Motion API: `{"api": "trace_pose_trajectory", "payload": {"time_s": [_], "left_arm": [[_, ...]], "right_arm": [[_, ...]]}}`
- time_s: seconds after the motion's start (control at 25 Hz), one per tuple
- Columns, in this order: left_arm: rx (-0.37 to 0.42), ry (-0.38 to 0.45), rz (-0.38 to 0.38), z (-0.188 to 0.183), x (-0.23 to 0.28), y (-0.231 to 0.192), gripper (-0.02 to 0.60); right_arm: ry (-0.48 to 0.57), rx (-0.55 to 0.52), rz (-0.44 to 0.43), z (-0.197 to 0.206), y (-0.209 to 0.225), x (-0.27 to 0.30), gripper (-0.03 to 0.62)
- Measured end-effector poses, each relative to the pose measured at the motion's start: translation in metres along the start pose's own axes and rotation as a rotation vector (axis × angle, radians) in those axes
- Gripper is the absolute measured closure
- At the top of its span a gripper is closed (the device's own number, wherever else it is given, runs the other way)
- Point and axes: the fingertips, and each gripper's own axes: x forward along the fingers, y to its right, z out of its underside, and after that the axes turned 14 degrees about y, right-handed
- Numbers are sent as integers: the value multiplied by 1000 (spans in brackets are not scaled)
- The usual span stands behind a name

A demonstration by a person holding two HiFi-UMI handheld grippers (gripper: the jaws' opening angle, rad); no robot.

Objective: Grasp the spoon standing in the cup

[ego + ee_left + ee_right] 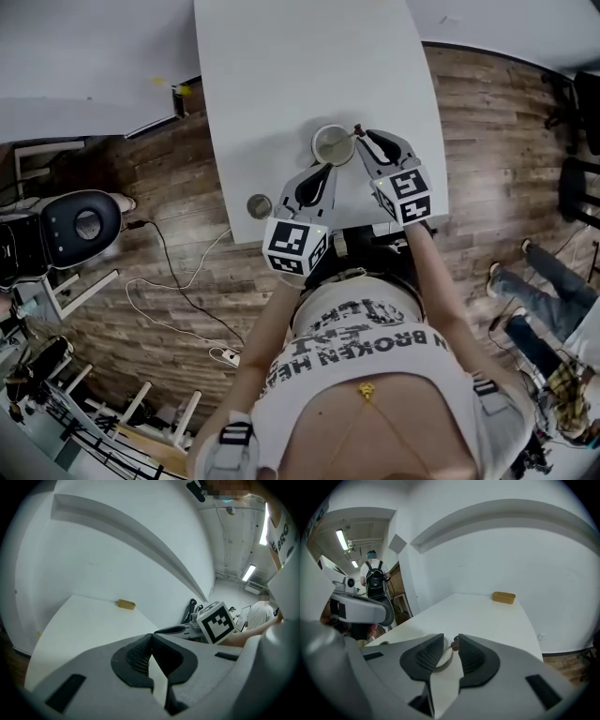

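Both tongs are near the table's (281,75) front edge. Your right tongs (451,641) stand open with the spoon (454,644) in the cup (317,150) between them. Your left tongs (151,637) are shut.

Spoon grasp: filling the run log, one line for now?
right gripper open, spoon between fingers | left gripper shut, empty | spoon in cup
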Motion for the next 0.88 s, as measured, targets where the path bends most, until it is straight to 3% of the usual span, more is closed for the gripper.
{"api": "trace_pose_trajectory", "payload": {"time_s": [0.16, 0.52, 0.88], "left_arm": [[4, -1, -16, 0, -3, -7, 584], [9, 15, -64, -5, -16, -14, 583], [16, 28, -100, -10, -32, -16, 583]], "right_arm": [[-13, 56, 1, 7, 9, 11, 454], [-47, 255, -44, 26, 12, 29, 451], [-29, 293, -53, 24, 7, 27, 540]]}}
